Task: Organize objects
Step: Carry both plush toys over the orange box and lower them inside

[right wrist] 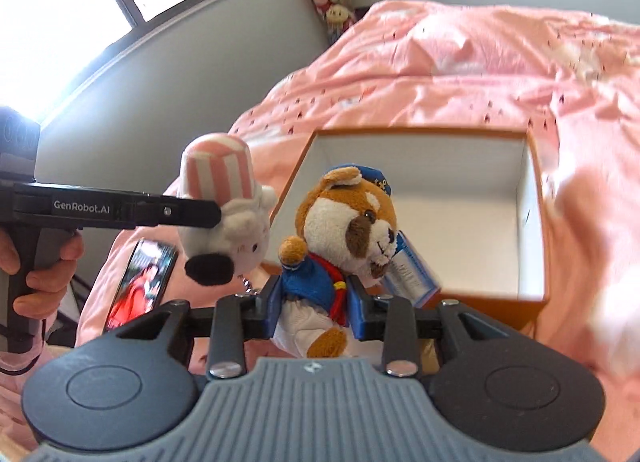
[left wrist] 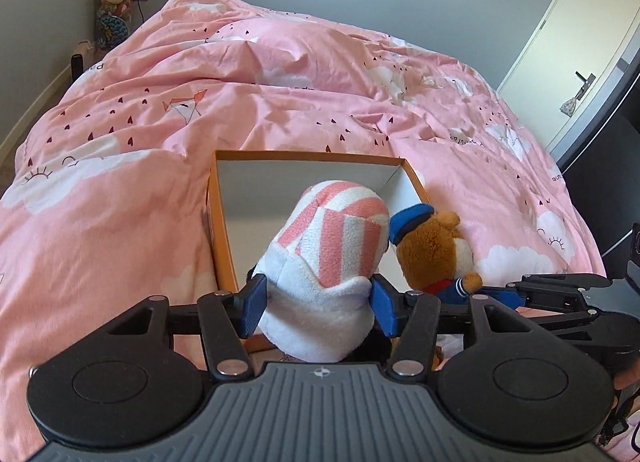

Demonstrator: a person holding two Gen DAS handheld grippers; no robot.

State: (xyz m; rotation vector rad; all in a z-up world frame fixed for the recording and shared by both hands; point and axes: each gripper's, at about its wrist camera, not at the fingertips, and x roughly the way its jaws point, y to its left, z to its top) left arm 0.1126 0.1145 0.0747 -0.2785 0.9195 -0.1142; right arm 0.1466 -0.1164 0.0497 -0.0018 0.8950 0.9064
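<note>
Both plushies up in the air rn, above the near edge of the orange box [right wrist: 534,197] sitting on the pink duvet [left wrist: 120,165]. Left gripper [left wrist: 318,300] clamped round the white body of the striped-hat plush [left wrist: 332,246], pads squeezing in from both sides, pretty wide grip bc the thing is fat. Right gripper [right wrist: 318,302] closed tight on the sailor dog plush [right wrist: 344,221] at the waist, blue jacket pinched btwn the pads, paper tag hanging off toward the box. Box looks empty inside, white walls, open top.

For the drop, imo: carry each one fwd past the near rim, well over the middle of the box. Lower till feet are below the rim before letting go, otherwise soft toys bounce off the edge. One side each, dog toward the right wall, hat plush left, so no stacking. Watch the tag snagging on the rim. Phone [right wrist: 140,282] lying near the left edge of the bed, keep clear of it.
</note>
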